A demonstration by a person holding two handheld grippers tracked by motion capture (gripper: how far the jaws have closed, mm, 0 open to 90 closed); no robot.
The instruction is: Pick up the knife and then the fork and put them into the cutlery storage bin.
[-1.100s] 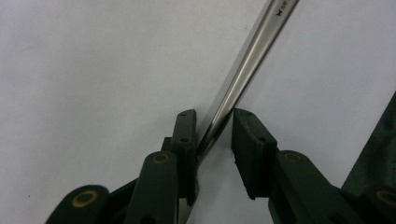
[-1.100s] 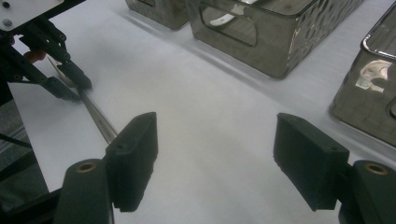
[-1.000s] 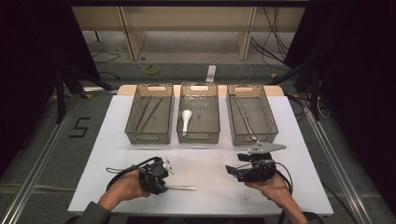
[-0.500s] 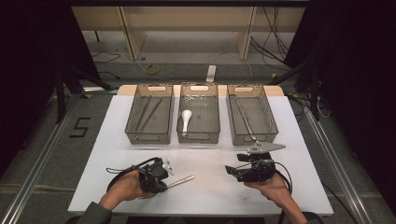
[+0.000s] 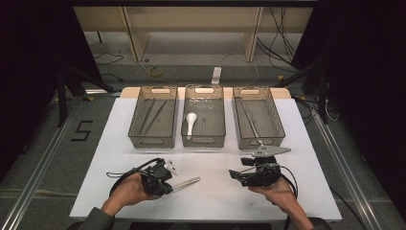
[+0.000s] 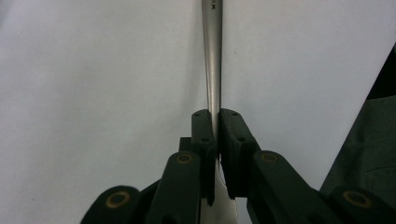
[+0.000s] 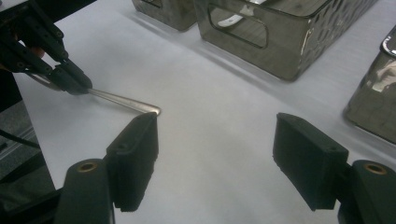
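Left claw (image 5: 168,184) is pinched tight on the utensil (image 5: 187,182), its handle sticking out toward 3 o'clock, low over the surface (image 5: 215,201). Lift it level and keep the squeeze firm so it can't swivel. Right claw (image 7: 215,158) is spread wide, holding nothing.
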